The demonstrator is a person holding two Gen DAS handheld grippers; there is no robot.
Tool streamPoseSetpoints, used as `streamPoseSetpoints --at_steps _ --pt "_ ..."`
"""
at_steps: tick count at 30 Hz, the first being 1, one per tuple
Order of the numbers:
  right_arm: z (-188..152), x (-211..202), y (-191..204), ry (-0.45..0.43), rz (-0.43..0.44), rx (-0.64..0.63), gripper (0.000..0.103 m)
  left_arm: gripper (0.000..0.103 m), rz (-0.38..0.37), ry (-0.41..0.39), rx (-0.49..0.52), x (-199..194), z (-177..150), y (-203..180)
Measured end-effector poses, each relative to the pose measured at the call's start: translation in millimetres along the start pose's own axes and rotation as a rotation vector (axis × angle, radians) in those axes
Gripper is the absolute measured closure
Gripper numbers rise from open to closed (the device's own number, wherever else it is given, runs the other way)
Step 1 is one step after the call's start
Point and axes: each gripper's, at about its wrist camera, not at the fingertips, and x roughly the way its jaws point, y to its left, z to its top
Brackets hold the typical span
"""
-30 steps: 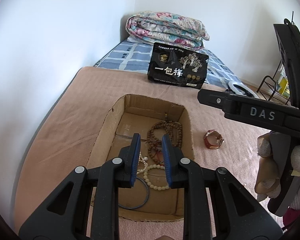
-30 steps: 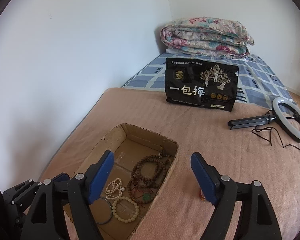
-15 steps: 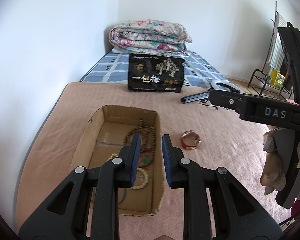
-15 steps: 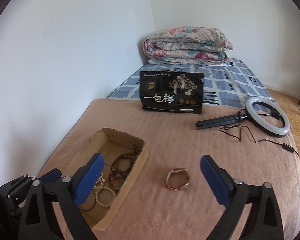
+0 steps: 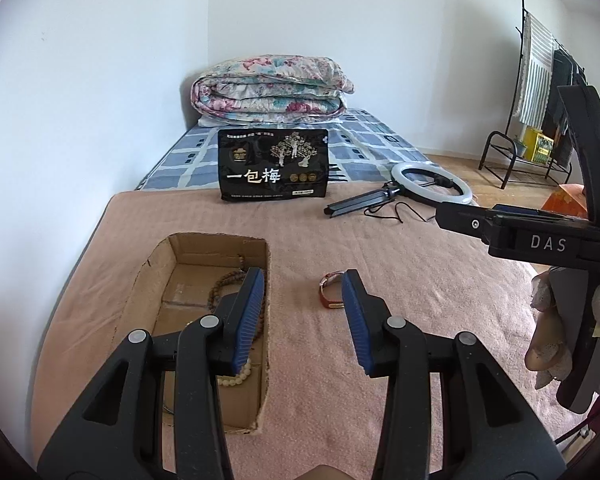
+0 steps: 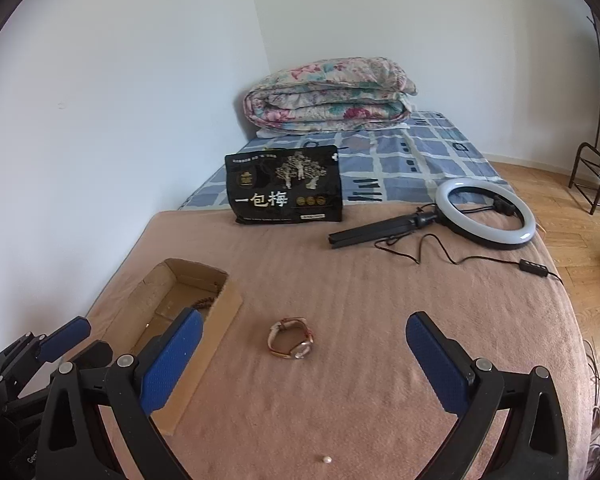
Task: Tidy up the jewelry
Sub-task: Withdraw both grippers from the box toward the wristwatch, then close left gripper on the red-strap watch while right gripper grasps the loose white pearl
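A wristwatch (image 6: 291, 343) with a brown strap lies on the pink blanket, right of a shallow cardboard box (image 6: 220, 322); it also shows in the left wrist view (image 5: 330, 292). The box (image 5: 156, 264) holds brown bead strings (image 5: 224, 284) and a cream bead bracelet (image 5: 240, 376). My left gripper (image 5: 304, 320) is open and empty, over the box's right wall, left of the watch. My right gripper (image 6: 300, 364) is wide open and empty, with the watch just beyond the gap between its fingers. A small loose pearl (image 6: 326, 459) lies near the front.
A black snack bag (image 6: 286, 192) stands at the back of the blanket (image 6: 380, 300). A ring light (image 6: 486, 214) with stand and cable lies at the back right. A folded floral quilt (image 6: 328, 94) sits on the bed behind. A wall is on the left.
My left gripper has opened from nearly shut and shifted right, off the box. My right gripper has moved right, so the watch now lies before its jaws.
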Motion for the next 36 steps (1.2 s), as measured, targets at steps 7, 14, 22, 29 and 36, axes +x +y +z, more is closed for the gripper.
streamPoseSetpoints --at_steps 7,14,22,29,36 --pt "-12 -8 -26 0.014 -0.024 0.007 0.0 0.062 -0.005 0.004 0.01 3 2 -9" --pt "-30 -9 -51 0.046 -0.035 0.018 0.0 0.062 -0.015 0.032 -0.021 16 5 -10" --pt "-61 -2 -60 0.1 -0.028 -0.014 0.0 0.049 -0.051 0.076 -0.016 40 2 -22" --pt "-94 6 -66 0.155 -0.009 -0.009 0.0 0.042 -0.073 0.147 0.0 70 -8 -39" --pt "-113 10 -67 0.187 -0.013 -0.035 0.0 0.036 -0.058 0.185 0.004 94 -16 -54"
